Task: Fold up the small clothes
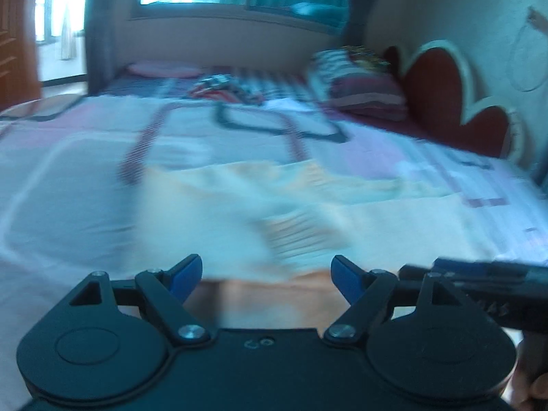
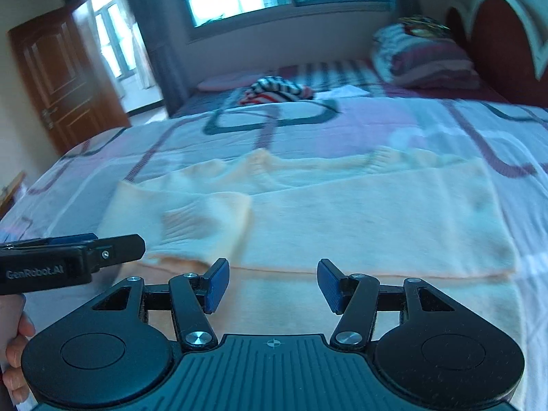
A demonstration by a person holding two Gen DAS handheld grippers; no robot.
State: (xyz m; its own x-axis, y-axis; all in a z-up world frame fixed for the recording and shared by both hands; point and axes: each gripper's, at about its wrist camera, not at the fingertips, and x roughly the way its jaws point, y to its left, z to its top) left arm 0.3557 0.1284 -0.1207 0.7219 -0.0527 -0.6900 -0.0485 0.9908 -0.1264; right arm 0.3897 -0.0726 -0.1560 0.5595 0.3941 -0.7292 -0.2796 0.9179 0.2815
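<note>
A pale peach knitted garment (image 2: 342, 219) lies spread flat on the bed, with one ribbed sleeve (image 2: 202, 226) folded in over its left side. It also shows, blurred, in the left wrist view (image 1: 291, 219). My right gripper (image 2: 272, 284) is open and empty, just above the garment's near hem. My left gripper (image 1: 265, 275) is open and empty over the near edge of the garment. The left gripper also shows at the left of the right wrist view (image 2: 116, 246). The right gripper pokes in at the right of the left wrist view (image 1: 479, 270).
The bed sheet (image 2: 359, 126) is white and pink with dark curved lines. A striped bundle of clothes (image 2: 277, 90) lies at the far side. Stacked pillows and blankets (image 2: 424, 58) sit by the red headboard (image 2: 503, 44). A wooden door (image 2: 65, 75) stands open at the left.
</note>
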